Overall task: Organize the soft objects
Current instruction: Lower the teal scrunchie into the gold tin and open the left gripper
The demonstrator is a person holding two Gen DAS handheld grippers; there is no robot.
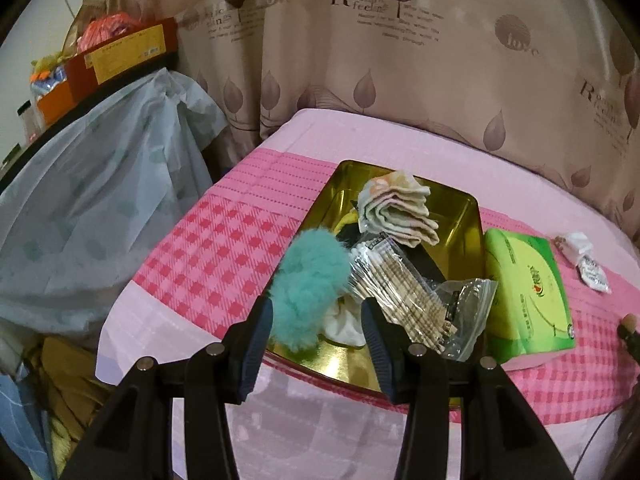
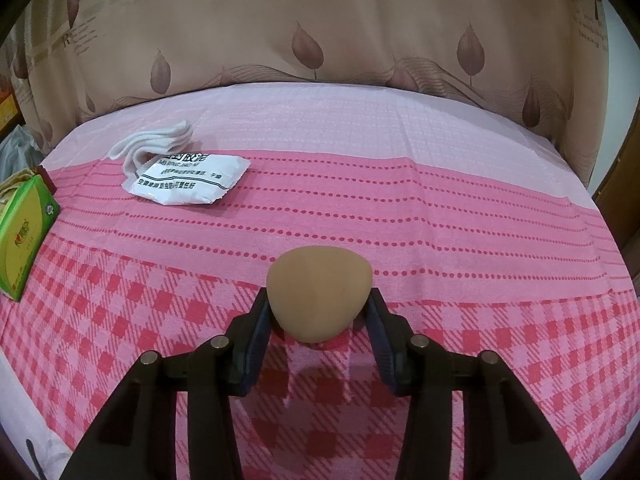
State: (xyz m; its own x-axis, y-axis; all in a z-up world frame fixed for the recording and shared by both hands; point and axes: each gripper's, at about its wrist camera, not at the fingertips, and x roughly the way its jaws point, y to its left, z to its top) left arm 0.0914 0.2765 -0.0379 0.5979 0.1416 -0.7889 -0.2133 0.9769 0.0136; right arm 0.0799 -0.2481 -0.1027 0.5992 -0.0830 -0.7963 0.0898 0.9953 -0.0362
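A gold tin tray (image 1: 466, 216) lies on the pink checked bedspread and holds a folded pastel towel (image 1: 394, 210), a teal fluffy piece (image 1: 310, 272), a bag of cotton swabs (image 1: 404, 284) and a white cloth (image 1: 344, 324). My left gripper (image 1: 316, 308) hovers open over the tray's near edge. The teal fluff's lower end sits between its fingers, untouched by the pads. In the right wrist view my right gripper (image 2: 319, 300) is shut on a tan rounded sponge (image 2: 318, 292) just above the bedspread.
A green tissue pack (image 1: 528, 296) (image 2: 24, 240) lies right of the tray. Farther right are a white sachet (image 2: 188, 180) and a folded white cloth (image 2: 156, 140). A leaf-print curtain (image 1: 400, 60) backs the bed. A plastic-draped shelf (image 1: 100, 200) stands at the left.
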